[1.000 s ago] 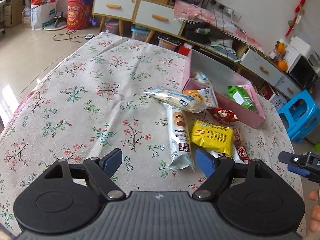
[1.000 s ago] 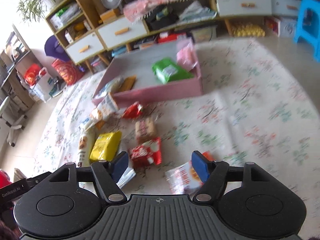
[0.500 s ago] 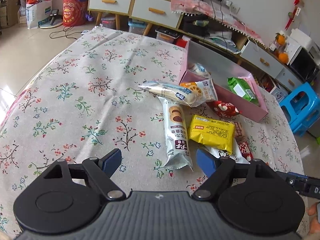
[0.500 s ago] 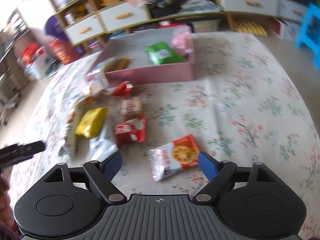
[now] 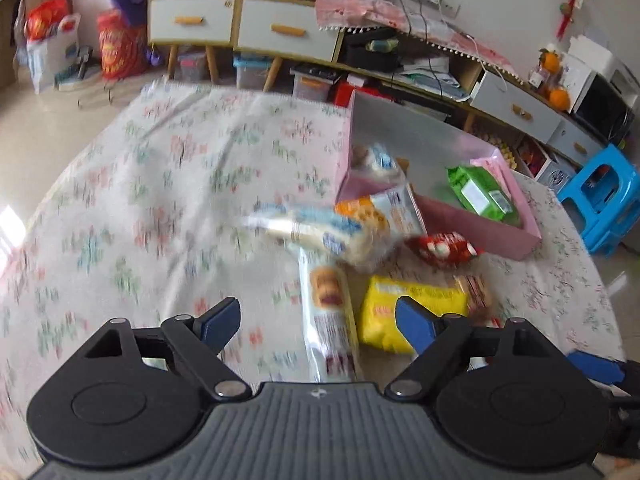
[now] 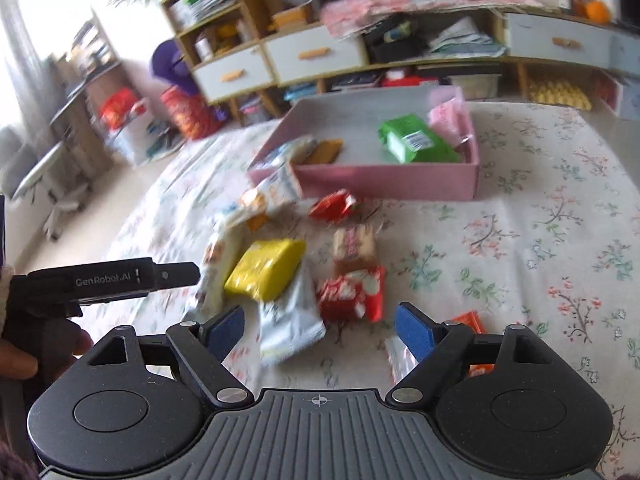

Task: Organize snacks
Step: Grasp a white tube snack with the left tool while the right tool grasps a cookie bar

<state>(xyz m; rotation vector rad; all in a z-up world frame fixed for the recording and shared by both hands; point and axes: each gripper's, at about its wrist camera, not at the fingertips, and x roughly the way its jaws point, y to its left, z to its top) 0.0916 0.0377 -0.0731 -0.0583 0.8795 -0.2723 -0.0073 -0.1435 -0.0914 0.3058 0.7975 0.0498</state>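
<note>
Overhead, both claws tilted downward and empty: left claw just widened above the long biscuit pack, right claw agape.

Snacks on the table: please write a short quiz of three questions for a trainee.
1. True or false: the green packet lies inside the pink box.
2. Which snack lies nearest between the right gripper's fingers? A) yellow packet B) silver-white packet C) green packet
3. Fill in: the tablecloth has a ____ print.

Key: 1 true; 2 B; 3 floral.
</note>
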